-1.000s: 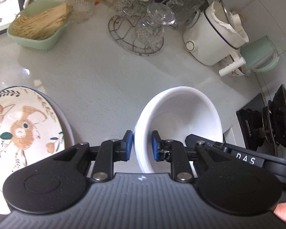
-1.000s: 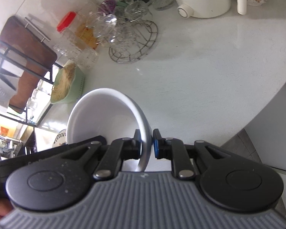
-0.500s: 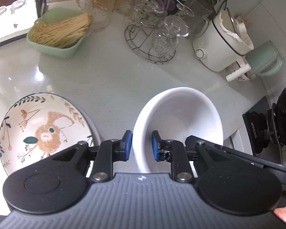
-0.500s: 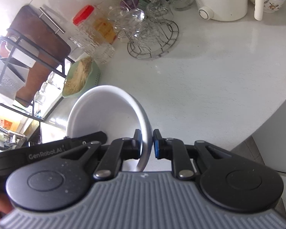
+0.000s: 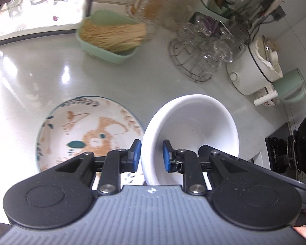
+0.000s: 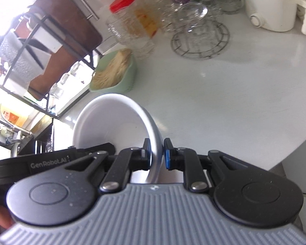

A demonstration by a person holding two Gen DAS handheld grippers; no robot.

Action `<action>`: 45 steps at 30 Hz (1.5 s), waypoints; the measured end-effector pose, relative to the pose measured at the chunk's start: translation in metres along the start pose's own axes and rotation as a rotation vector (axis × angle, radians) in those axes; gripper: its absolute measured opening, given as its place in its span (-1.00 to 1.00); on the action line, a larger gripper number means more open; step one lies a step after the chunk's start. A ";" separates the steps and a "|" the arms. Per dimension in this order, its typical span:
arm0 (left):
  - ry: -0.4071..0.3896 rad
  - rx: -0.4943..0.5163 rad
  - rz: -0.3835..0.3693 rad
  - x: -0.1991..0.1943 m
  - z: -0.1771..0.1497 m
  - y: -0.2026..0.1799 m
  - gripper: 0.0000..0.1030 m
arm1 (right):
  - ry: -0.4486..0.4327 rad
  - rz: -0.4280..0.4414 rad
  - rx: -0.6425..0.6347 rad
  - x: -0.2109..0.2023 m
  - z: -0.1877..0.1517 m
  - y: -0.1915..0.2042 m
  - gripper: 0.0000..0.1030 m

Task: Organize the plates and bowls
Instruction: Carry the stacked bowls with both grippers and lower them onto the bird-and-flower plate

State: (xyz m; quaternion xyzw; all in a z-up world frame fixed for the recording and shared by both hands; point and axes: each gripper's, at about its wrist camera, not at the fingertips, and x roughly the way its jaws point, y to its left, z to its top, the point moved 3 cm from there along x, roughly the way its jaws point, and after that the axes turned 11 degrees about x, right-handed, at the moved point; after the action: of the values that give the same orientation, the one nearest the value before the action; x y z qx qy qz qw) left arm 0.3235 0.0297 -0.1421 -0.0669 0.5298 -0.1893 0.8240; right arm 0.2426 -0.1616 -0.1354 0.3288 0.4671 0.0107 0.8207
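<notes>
- While both grippers carry one white bowl (image 5: 193, 126) above the table (image 5: 40, 75), the step in hand reads as moving it toward the rabbit-pattern plate (image 5: 87, 130); the bowl hangs clear of the surface, just right of that plate.
- Left gripper (image 5: 152, 153): fingers closed on the bowl's left rim, one pad outside the wall, one inside.
- Right gripper (image 6: 157, 153): fingers clamped on the opposite rim, wall pinched between the pads.
- Next move, as a judgement: lower the bowl level, either onto the plate or beside it, both hands descending together so the rim does not twist, then release.
- Rabbit-pattern plate: lying flat on the table, nothing on it.
- White bowl: empty inside, save the gripper tips.
- Green tray (image 5: 110, 40): holds a bundle of pale dry noodles or sticks; which, cannot tell.
- Glass jar with red lid (image 6: 130, 22): yellowish contents, blurred.
- Wire rack (image 5: 195, 61): carries clear glass cups.
- White rice cooker (image 5: 253, 69): at the far right, contents not visible.
</notes>
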 end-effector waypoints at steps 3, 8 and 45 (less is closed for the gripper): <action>0.000 -0.011 0.001 -0.004 -0.005 0.015 -0.51 | 0.007 -0.001 -0.013 0.007 -0.009 0.013 -0.66; -0.004 -0.039 0.000 -0.006 -0.017 0.045 -0.51 | 0.036 -0.016 -0.044 0.023 -0.025 0.032 -0.66; -0.040 -0.007 0.037 -0.007 -0.036 0.088 -0.26 | 0.077 -0.047 -0.146 0.071 -0.034 0.049 -0.12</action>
State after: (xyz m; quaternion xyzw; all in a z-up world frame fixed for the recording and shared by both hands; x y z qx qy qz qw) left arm 0.3102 0.1166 -0.1791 -0.0639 0.5153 -0.1708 0.8374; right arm 0.2708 -0.0825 -0.1743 0.2562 0.5037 0.0379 0.8241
